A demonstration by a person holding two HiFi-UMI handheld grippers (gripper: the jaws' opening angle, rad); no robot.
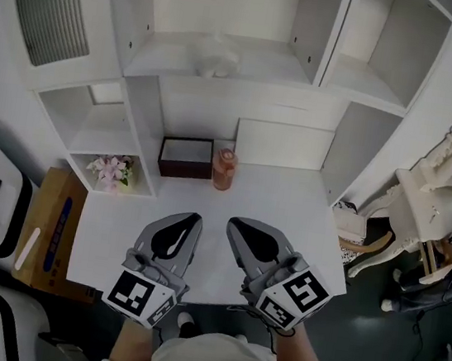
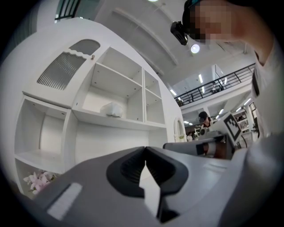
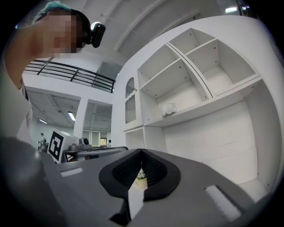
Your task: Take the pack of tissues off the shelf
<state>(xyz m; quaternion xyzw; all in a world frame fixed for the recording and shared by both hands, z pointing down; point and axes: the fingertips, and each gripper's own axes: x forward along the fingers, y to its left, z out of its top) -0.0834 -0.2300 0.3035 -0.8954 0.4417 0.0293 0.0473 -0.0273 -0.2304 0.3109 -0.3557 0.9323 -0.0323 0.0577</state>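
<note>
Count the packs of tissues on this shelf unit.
1. The pack of tissues lies on the wide middle shelf, above the desk. The upper compartments are partly out of view, so more may be hidden.

Left gripper (image 1: 190, 219), right gripper (image 1: 238, 224), side by side, jaws closed

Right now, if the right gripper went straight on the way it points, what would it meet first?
Most likely the orange jar standing on the table, just ahead of the right gripper; depth is hard to judge.
</note>
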